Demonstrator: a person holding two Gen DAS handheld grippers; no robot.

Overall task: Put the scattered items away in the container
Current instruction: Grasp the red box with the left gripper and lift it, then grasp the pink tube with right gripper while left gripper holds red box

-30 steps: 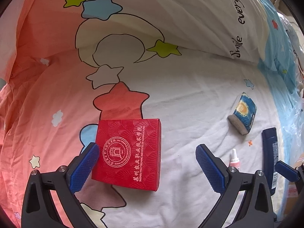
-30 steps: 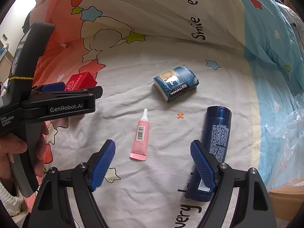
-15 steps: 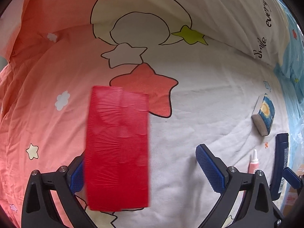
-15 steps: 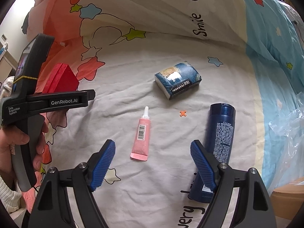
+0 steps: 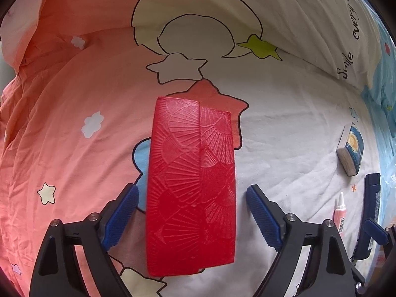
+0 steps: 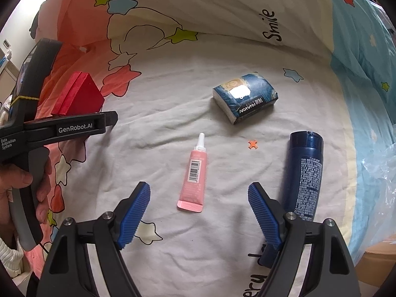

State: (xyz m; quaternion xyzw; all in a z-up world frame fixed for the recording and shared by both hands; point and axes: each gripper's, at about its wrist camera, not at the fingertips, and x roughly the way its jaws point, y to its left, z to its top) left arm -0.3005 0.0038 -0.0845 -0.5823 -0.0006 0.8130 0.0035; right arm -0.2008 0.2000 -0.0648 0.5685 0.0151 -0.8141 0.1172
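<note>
Two wrist fisheyes look down close over the bed [image 5: 284,128]; both show the pink tube [image 6: 194,175] and tissue pack [image 5: 351,153].

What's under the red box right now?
The red box stands on edge between the open left tongs, on the star-print bedsheet. A red star and blue shape show around it; the sheet directly beneath is covered, so anything there is hidden.

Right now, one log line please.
left tool: open, box on edge between fingers, unclamped | right tool: open, above tube | bottle, tissues: on bed
</note>
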